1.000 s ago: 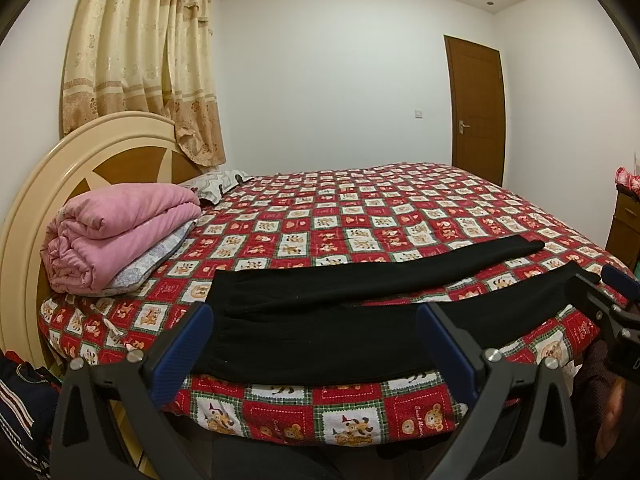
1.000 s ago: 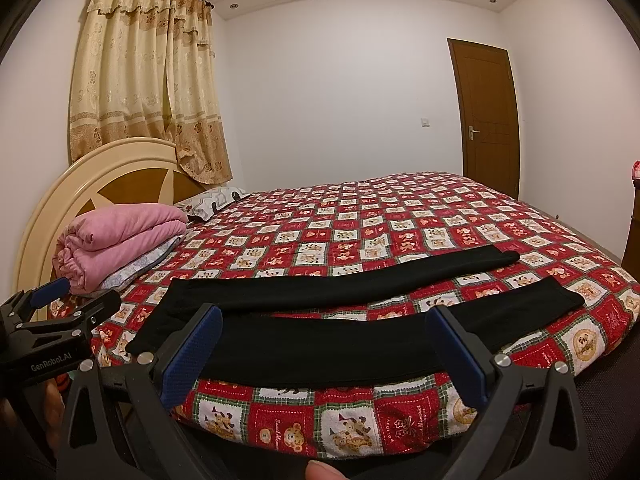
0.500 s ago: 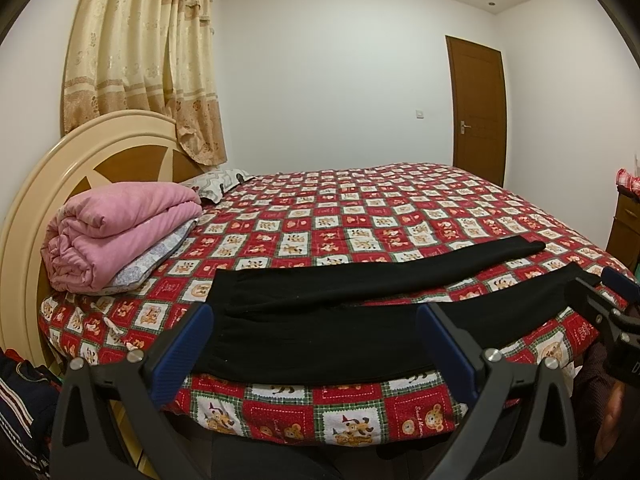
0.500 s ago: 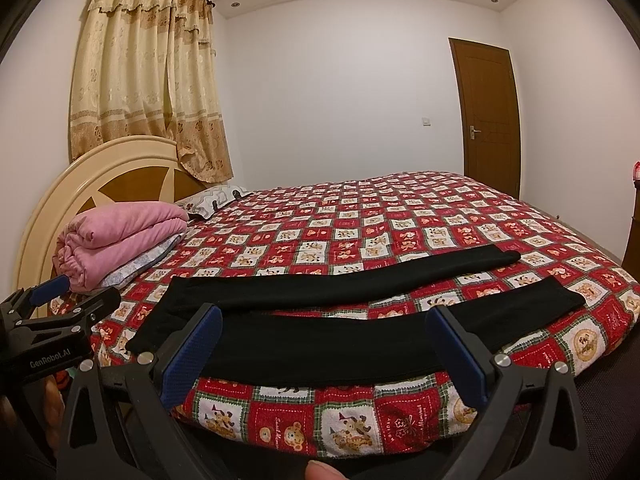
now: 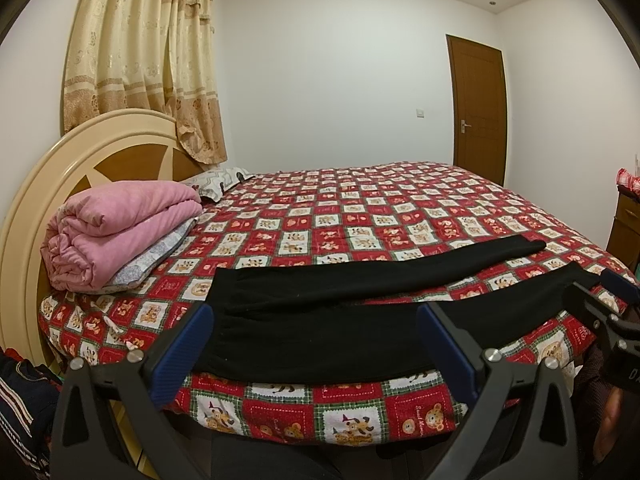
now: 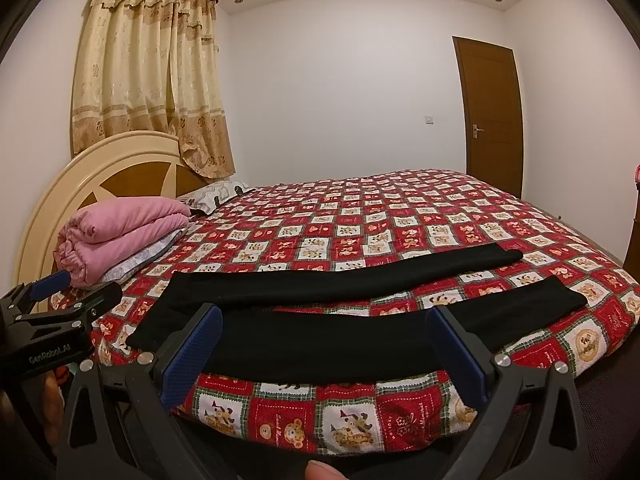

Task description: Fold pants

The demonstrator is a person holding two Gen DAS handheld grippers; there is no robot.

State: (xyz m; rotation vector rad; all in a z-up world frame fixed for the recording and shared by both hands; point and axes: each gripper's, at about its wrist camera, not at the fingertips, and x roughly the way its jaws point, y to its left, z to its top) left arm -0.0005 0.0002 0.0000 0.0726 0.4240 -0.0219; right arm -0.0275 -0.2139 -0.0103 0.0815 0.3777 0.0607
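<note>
The black pants (image 5: 320, 312) lie flat along the near edge of the bed (image 5: 360, 216), on a red patchwork bedspread printed with bears. The waistband is toward the headboard (image 5: 52, 184) side, and the two legs run off to the right, splayed apart in a narrow V.

The left tongs (image 5: 312, 344) hang in front of the mattress edge with jaws spread wide and nothing between them, their blue pads framing the waist end of the pants. The right tongs (image 6: 324, 344) stand equally wide and empty, framing the near leg (image 6: 360, 344). Neither seems to touch the fabric, though the low angle makes this hard to judge.

A rolled pink quilt (image 5: 116, 232) rests on a pale pillow by the headboard, well apart from the pants. A brown door (image 6: 492, 112) stands shut in the far corner.
</note>
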